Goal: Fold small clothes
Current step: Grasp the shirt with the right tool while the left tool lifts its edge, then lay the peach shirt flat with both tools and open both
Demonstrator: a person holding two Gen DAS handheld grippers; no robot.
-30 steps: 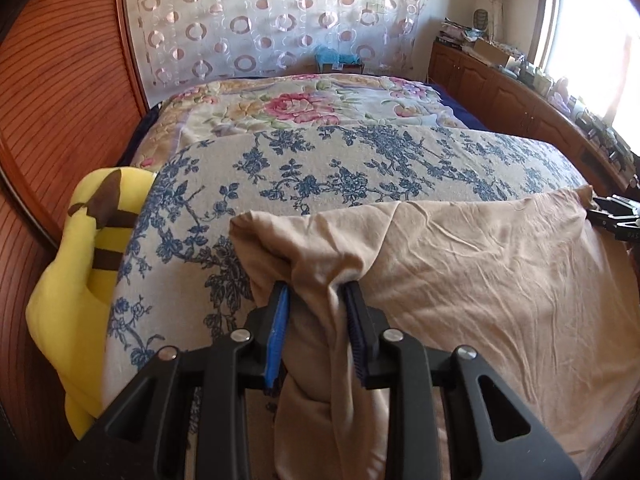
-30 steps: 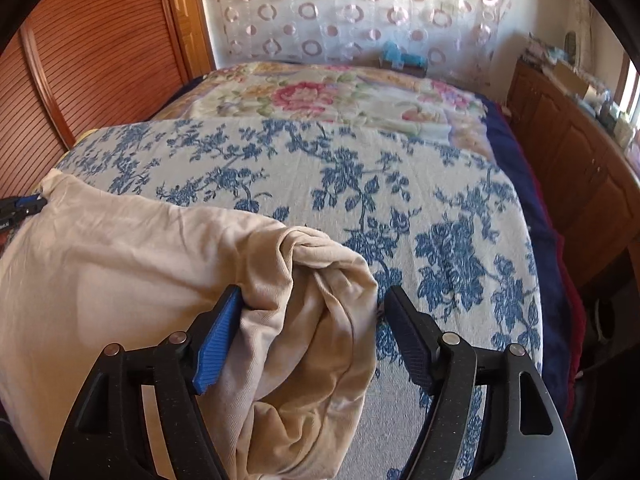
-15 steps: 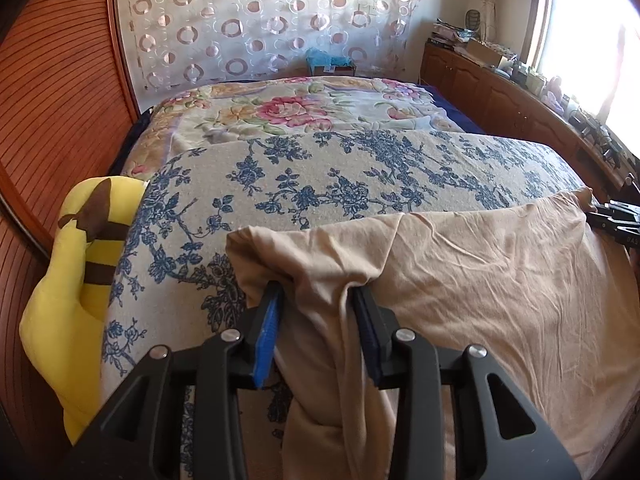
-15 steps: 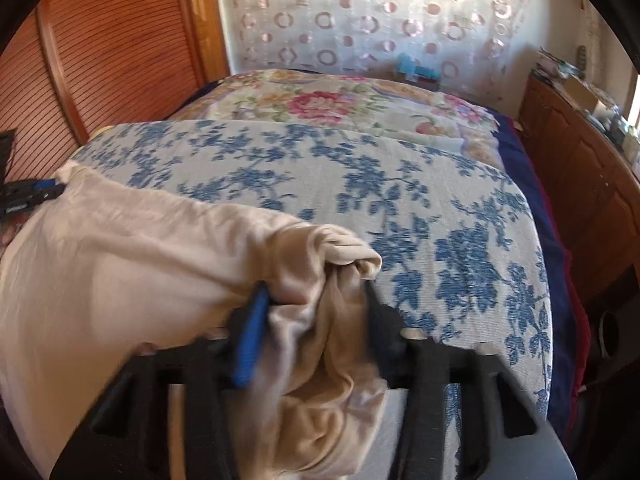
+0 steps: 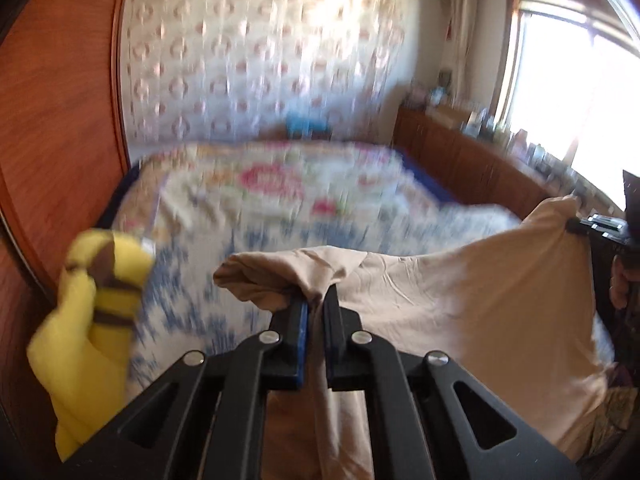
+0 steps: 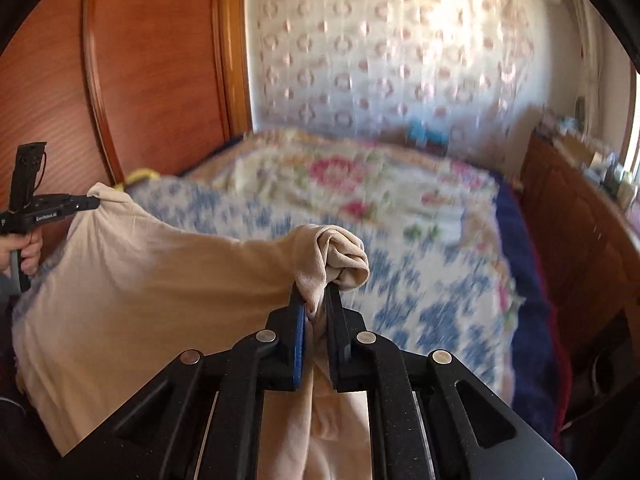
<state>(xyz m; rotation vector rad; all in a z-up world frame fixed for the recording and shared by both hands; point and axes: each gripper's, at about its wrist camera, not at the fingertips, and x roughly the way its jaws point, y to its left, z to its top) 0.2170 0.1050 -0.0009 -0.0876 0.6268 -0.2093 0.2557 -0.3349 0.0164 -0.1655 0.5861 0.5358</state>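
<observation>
Left wrist view first: the bed fills the middle of the frame, its blue-flowered cover blurred, with the patterned curtain across the top and a yellow plush toy at the lower left edge. Stretched over the lower centre and right hangs the beige garment, the task's piece, held up off the bed by two corners so that it spreads flat between them, which is probably the point of gripping it at both ends before a fold. At the bottom centre the left gripper has its jaws pinched tight on a bunched corner of the cloth, with only fabric between the pads. At the right edge the right gripper is seen clamped on the far corner (a hand shows just below it). In the right wrist view that same gripper sits at the bottom centre, jaws nearly together on a wad of ribbed cloth, while the left one appears small at the middle left. The fold itself looks not yet made; the cloth would next need laying down evenly.
</observation>
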